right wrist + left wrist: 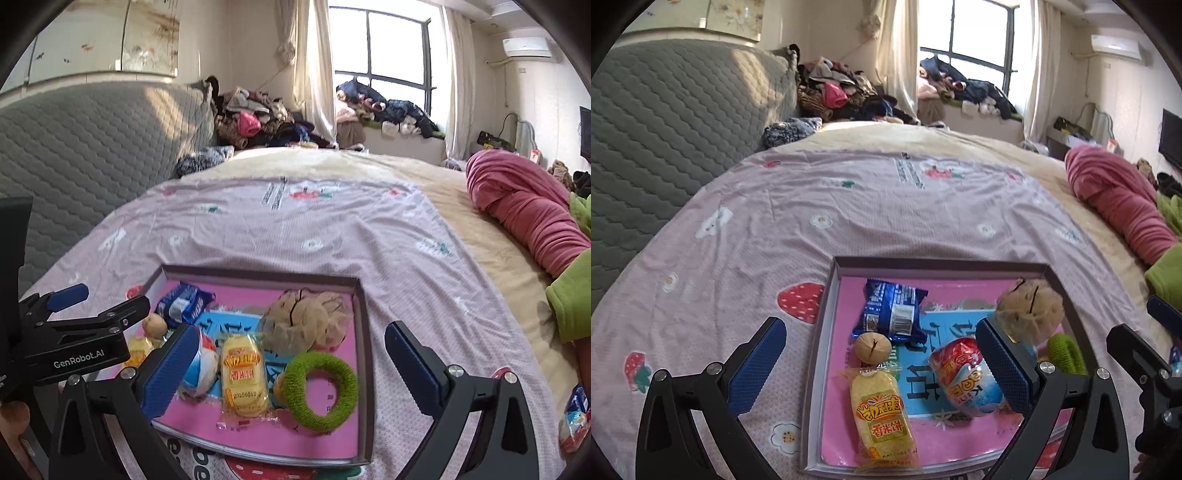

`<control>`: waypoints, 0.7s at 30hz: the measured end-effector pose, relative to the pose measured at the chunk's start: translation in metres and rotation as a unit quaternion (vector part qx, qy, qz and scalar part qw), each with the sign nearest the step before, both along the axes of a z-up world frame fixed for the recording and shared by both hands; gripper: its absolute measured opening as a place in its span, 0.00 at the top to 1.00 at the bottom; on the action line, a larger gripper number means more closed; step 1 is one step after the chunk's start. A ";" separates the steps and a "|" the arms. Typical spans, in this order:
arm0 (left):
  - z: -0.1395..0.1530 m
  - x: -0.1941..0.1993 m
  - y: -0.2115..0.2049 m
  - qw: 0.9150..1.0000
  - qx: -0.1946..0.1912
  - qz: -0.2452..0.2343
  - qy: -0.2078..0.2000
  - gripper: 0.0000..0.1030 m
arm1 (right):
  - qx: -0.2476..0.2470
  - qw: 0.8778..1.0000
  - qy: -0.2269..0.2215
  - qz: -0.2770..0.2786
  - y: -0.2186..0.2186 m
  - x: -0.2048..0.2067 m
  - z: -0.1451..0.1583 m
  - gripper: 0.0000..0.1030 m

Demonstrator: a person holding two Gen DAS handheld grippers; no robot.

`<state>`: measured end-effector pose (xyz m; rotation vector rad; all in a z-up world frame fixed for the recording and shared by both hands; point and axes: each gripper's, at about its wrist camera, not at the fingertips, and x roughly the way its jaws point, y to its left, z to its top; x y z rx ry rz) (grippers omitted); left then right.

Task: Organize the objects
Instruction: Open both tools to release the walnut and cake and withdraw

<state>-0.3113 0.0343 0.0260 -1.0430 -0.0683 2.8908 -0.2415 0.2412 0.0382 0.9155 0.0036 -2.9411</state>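
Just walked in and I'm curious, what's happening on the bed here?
A person is sorting snacks into a shallow tray on the bed. Both grippers, left and right, hover over it, jaws open and empty. Inside lie a blue packet, rice crackers, a green ring and a walnut.

A pink-bottomed tray (364,332) holds a fuzzy green ring (321,391), a blue packet (892,310) and yellow rice crackers (243,376), on a strawberry-printed pink sheet (798,221).

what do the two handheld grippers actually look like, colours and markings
Both the left gripper and the right gripper are matte black, with angular arms, silver pivot bolts and blue textured finger pads. In the right wrist view, the left gripper's body bears white "GenRobot.AI" lettering. No cables visible.
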 end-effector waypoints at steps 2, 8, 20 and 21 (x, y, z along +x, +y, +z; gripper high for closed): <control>0.005 0.004 -0.002 1.000 0.000 0.005 0.004 0.01 | 0.001 1.000 0.005 -0.003 0.001 0.005 0.005 0.01; 0.020 0.022 -0.001 1.000 -0.012 0.010 0.005 0.01 | 0.000 1.000 0.008 -0.003 -0.002 0.020 0.014 0.01; 0.043 0.099 -0.003 0.999 -0.034 0.003 0.008 0.01 | 0.002 1.000 -0.008 -0.010 -0.002 0.069 0.023 0.01; 0.044 0.105 -0.005 1.000 -0.031 0.002 0.005 0.01 | 0.002 1.000 -0.011 -0.008 -0.003 0.073 0.024 0.01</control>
